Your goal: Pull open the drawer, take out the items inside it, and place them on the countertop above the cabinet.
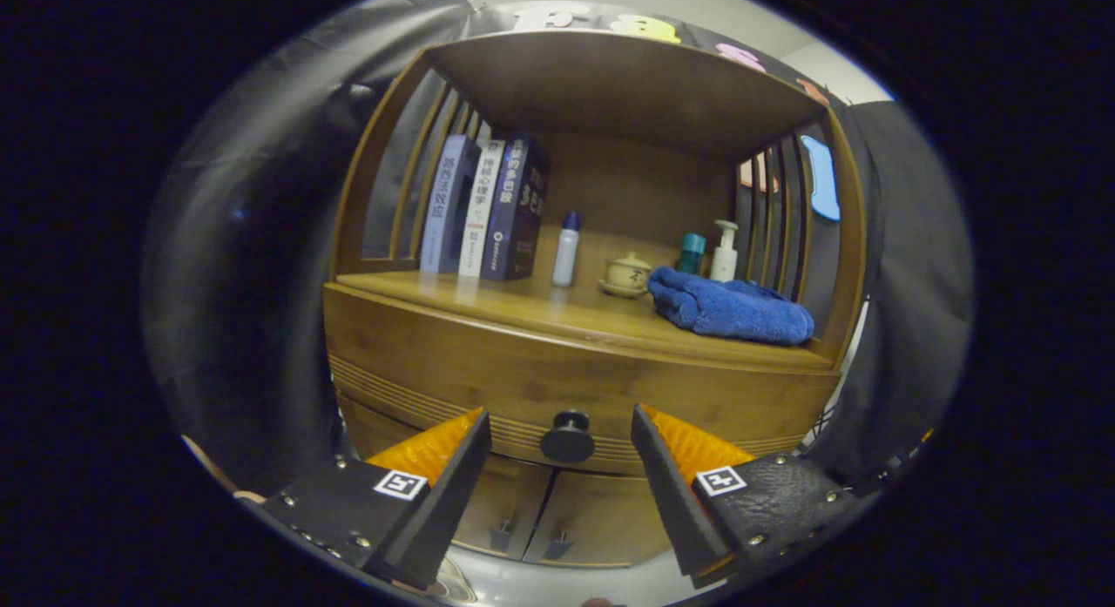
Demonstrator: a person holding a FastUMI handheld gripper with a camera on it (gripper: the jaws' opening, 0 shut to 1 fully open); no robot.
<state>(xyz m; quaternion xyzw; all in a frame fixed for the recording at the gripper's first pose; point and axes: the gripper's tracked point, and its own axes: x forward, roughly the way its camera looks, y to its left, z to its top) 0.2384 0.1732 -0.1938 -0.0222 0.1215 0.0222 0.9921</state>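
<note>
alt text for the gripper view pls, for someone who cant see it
The open tool faces a closed wooden drawer, its round dark knob between the two fingers, untouched. On the countertop above stand three books, a small bottle, a lidded cup, a folded blue towel and two more bottles behind it.
</note>
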